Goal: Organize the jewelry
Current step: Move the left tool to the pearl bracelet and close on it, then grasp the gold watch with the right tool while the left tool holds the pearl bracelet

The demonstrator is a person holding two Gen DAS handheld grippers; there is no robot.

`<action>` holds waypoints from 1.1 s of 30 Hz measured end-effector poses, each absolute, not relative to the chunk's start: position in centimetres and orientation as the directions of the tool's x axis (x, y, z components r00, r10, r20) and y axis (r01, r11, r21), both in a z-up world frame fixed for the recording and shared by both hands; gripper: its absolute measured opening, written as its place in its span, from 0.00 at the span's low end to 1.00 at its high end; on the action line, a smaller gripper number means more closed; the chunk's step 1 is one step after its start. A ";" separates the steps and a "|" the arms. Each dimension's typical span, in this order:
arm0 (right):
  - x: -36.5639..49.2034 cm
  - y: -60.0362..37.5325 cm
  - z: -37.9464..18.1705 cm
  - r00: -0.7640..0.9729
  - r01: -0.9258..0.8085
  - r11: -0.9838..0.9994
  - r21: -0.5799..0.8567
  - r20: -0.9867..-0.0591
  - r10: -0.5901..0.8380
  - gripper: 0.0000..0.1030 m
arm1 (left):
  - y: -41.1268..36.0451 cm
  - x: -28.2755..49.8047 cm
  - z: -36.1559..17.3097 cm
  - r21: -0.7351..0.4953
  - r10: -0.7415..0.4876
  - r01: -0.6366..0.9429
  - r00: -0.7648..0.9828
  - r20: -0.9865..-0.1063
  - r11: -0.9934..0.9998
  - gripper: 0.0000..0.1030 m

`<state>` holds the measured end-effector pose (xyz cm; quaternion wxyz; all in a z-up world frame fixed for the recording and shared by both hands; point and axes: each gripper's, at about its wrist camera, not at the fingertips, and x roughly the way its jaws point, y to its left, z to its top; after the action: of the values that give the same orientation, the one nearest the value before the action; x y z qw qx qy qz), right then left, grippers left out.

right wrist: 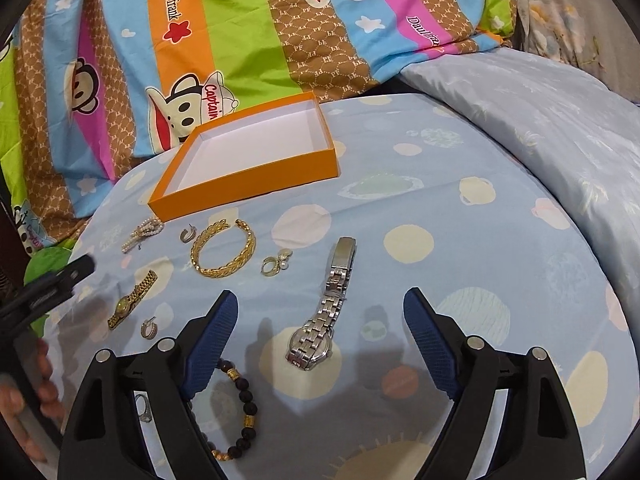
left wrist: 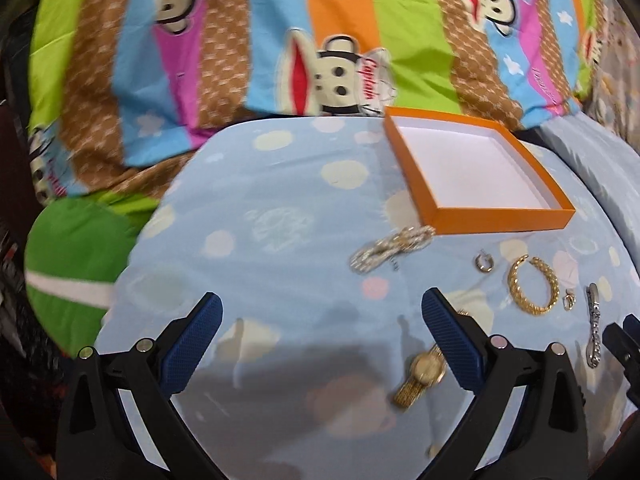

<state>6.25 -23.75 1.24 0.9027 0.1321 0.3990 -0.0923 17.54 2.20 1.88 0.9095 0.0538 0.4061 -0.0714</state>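
Spread wide and holding nothing, both the left gripper [left wrist: 322, 320] and right gripper [right wrist: 320, 314], with the shallow orange cardboard box [right wrist: 176, 200] lying bare at eleven o'clock beyond the scattered pieces. Likely to snag the soft spotted blue sheet [right wrist: 440, 208] or fumble the silver link-band watch [right wrist: 322, 320] lying flat between the right fingers. Shown only by the right view: dark beaded bracelet [right wrist: 240, 412] at seven o'clock; by both, the gold braided bangle [left wrist: 534, 284].
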 end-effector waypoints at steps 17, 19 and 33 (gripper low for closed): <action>6.5 -24.4 0.2 0.631 0.283 0.943 0.176 -0.774 -0.045 0.80 | -1.3 21.3 -1.1 -0.004 -0.188 0.303 0.580 -0.792 0.953 0.20; 6.3 -24.4 0.1 0.627 0.283 0.943 0.176 -0.778 -0.043 0.80 | -0.9 20.9 -0.9 -0.023 -0.199 0.295 0.581 -0.789 0.955 0.20; 5.1 -23.3 0.7 0.634 0.265 0.948 0.175 -0.772 -0.034 0.72 | 4.2 15.8 2.2 -0.099 -0.228 0.232 0.637 -0.736 0.968 0.04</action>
<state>5.11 -23.27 0.71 0.8934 0.1374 0.4194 -0.0837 15.82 4.19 2.22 0.9047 0.0026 0.4065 -0.1273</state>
